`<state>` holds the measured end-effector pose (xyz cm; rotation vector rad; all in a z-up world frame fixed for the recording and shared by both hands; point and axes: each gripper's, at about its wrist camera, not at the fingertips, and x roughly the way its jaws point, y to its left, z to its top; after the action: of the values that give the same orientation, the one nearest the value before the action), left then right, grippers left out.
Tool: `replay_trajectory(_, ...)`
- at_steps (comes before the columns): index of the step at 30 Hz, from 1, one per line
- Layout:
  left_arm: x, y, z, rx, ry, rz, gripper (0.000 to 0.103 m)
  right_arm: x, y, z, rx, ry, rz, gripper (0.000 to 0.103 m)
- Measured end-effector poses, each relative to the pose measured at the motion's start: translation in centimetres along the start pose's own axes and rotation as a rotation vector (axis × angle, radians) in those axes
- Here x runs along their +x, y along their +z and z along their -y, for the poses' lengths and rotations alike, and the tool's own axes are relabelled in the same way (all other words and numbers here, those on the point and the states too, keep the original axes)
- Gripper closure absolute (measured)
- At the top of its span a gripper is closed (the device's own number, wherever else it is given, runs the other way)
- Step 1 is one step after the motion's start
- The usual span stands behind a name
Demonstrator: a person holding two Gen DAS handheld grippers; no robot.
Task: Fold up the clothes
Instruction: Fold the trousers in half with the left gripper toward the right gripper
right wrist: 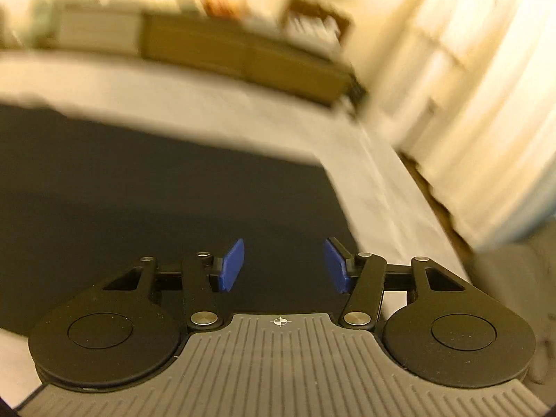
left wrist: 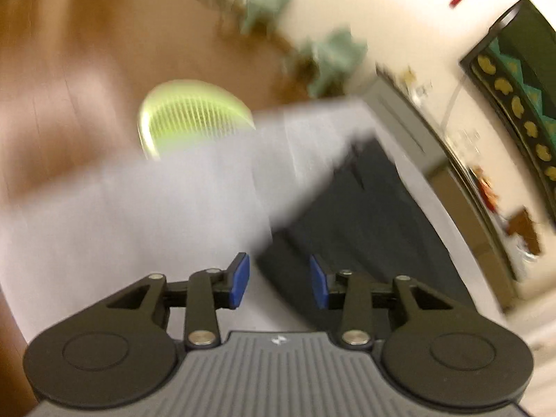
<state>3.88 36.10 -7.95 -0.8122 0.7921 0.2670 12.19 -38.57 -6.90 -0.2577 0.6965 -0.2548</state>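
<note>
Two grippers in view, both with jaws spread and nothing held between the blue pads.

Left gripper: poised over the near left corner of a dark garment. Garment spread flat on a white table cover, lying ahead of the jaws and off to the right, long axis running away toward the far right. Corner of the cloth directly beneath the gap between the pads.

Right gripper: poised over the same dark garment, cloth filling the view ahead and to the left, right-hand edge passing just below the right pad. Contact with the cloth not determinable; both views heavily blurred.

Nearness: each gripper close above its own side of the garment, neither clearly nearer.

Fold state: garment reads as a flat dark rectangle; layers not discernible. Consistent either with a piece laid out for folding or with one already folded and released.

Containers: one green slotted basket beyond the cover's far edge on the left; contents not visible.
</note>
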Motion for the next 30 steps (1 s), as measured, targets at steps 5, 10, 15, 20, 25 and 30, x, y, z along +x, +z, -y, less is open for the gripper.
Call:
replay_trajectory(5,3.0,0.1,2.0,0.137,-0.048,-0.035,0.065,-13.3,0.0,-17.0,-0.185,0.397,0.238,0.023)
replay_trajectory(10,2.7,1.8,3.3,0.183,-0.254,0.050,0.065,-21.5,0.0,-36.9,-0.483,0.691,0.352,0.016)
replay_trajectory(15,3.9,2.8,0.9,0.105,-0.287,0.010,0.065,-23.6,0.7,-51.8,-0.690,0.770,0.389,0.011)
replay_trajectory(20,4.4,3.7,-2.2,-0.001,-0.256,0.002,0.061,-21.5,0.8,-59.0,-0.790,0.722,0.356,0.026)
replay_trajectory(25,4.3,4.1,-5.4,-0.160,-0.282,0.002,0.050,-20.3,2.9,-60.1,-0.723,0.757,0.284,0.075)
replay_trajectory(30,6.3,4.1,-4.1,-0.139,-0.292,-0.018,0.033,-21.0,4.5,-58.2,-0.601,0.802,0.280,0.093)
